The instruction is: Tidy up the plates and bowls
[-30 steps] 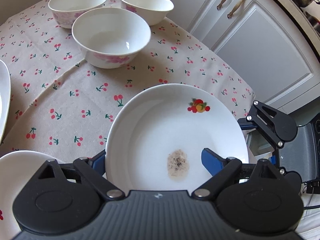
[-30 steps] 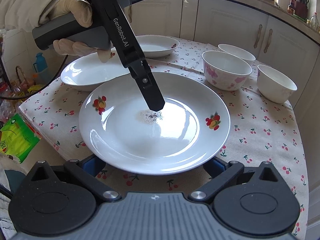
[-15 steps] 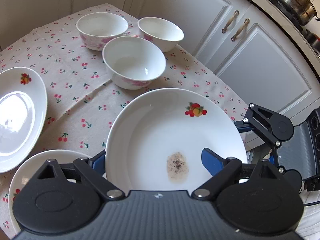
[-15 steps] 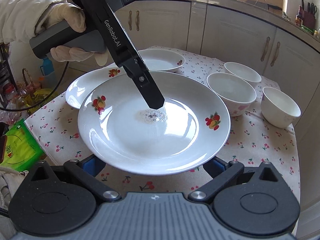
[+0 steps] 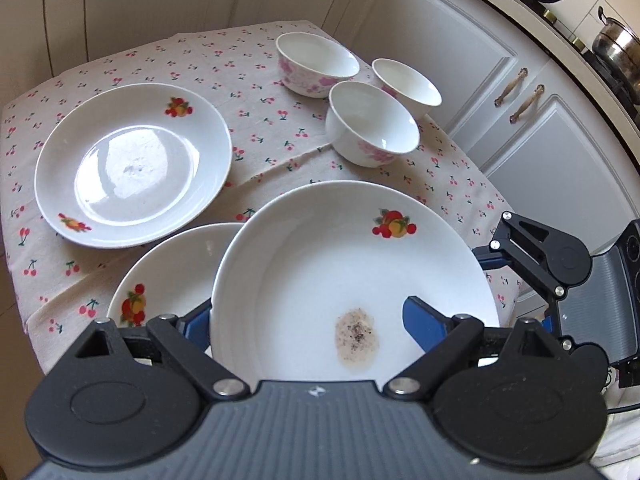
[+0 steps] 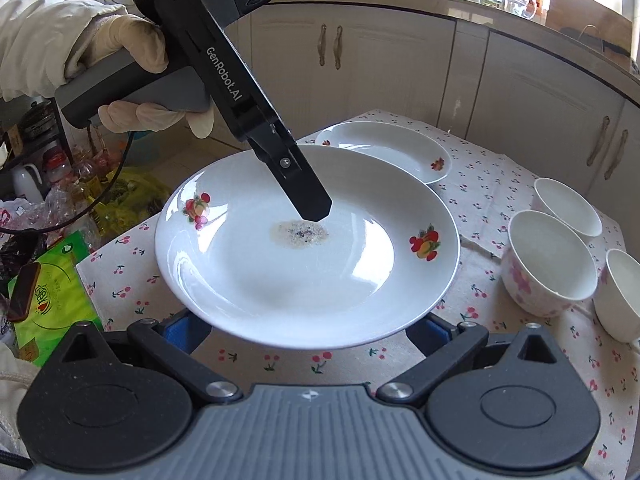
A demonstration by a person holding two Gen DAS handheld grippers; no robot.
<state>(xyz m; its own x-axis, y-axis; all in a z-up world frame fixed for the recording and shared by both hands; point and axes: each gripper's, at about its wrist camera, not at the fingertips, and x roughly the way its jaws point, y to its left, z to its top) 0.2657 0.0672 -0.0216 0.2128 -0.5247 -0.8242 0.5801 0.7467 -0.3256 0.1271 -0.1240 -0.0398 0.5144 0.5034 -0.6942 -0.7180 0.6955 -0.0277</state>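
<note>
Stained plate [image 5: 352,280], pinched between both grippers, lifted higher off the cherry tablecloth [image 5: 260,64] and carried sideways. Ahead-left of the left gripper [image 5: 308,324] two more fruit-print plates [image 5: 132,164] now fully in view. The three bowls [image 5: 372,124] shifted from dead ahead to ahead-right, farther off.

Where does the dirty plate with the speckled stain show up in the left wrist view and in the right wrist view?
Left wrist: the dirty plate fills the lower middle, stain near the camera.
Right wrist: the dirty plate sits centre, stain under the left gripper.
Shared landmark: the three bowls, upper right in the left view, right edge in the right view.
</note>
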